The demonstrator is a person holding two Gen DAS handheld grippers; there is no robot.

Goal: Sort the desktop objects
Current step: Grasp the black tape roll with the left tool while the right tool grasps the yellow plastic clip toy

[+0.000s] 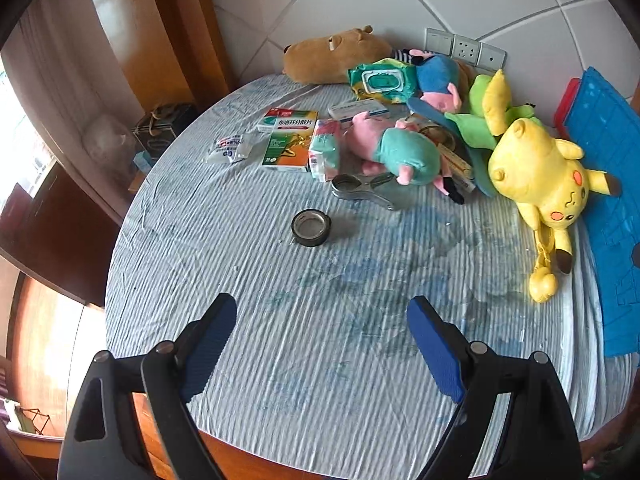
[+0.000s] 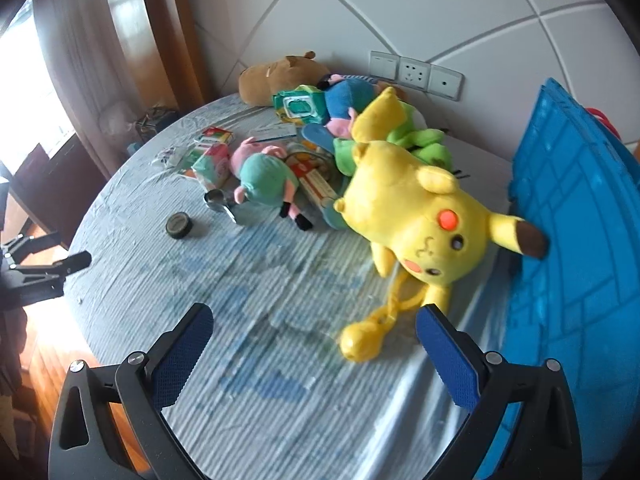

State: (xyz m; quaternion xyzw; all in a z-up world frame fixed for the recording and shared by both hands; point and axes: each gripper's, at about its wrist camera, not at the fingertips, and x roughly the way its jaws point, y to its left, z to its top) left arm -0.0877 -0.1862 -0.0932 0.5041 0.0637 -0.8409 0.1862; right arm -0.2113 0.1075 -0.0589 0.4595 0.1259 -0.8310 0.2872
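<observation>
A round worktop (image 1: 304,360) covered in a wrinkled blue-and-white striped cloth fills both views. The left claw (image 1: 322,322) hangs above the near, bare part of the cloth, its two blue-padded fingers spread wide apart and holding nothing. The right claw (image 2: 314,330) is likewise spread apart and empty, with the yellow pom-pom tail end of a Pikachu plush (image 2: 416,216) lying between its fingertips but not touching them.

The Pikachu plush (image 1: 540,176) lies on its back at the right side, one ear against a blue plastic crate (image 2: 576,216) that stands at the worktop's right edge. Behind it sits a heap of toys: a green and yellow plush (image 1: 490,112), a pink pig plush in a teal dress (image 1: 396,150), another pig plush in blue (image 1: 438,76), and a brown capybara plush (image 1: 332,54) by the wall. A green pack of wet wipes (image 1: 380,80) leans among them. To the left lie a green and white medicine box (image 1: 288,140) and a small tissue pack (image 1: 326,150), just beside each other. A metal clip (image 1: 362,188) rests in front of the teal pig, and a roll of black tape (image 1: 311,227) sits alone nearer the middle.
</observation>
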